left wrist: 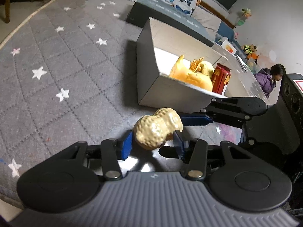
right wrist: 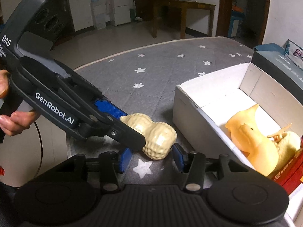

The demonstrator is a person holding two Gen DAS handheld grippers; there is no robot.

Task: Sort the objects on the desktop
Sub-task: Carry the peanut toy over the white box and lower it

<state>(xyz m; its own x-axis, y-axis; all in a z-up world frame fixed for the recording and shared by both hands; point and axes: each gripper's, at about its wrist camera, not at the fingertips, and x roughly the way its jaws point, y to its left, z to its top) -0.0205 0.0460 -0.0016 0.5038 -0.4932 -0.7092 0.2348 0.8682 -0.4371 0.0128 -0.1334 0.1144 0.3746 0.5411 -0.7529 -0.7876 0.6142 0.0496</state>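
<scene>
Nearest the lens, the left tool [left wrist: 152, 143] is clamped on a bumpy, cream-gold peanut-shaped figurine [left wrist: 158, 128], low centre of frame on the grey star-patterned desk [left wrist: 56, 66]. The right tool [right wrist: 151, 159] brackets the same peanut, its pads seemingly not pressing, so open. The pick-up step is in hand; next comes a lift toward the white cardboard box [right wrist: 189, 109] at right. The box's contents are cut off, and the peanut's underside is hidden.

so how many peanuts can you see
1: the peanut is between the left gripper's fingers, just outside the box. More could be hidden under the toys in the box.
</scene>
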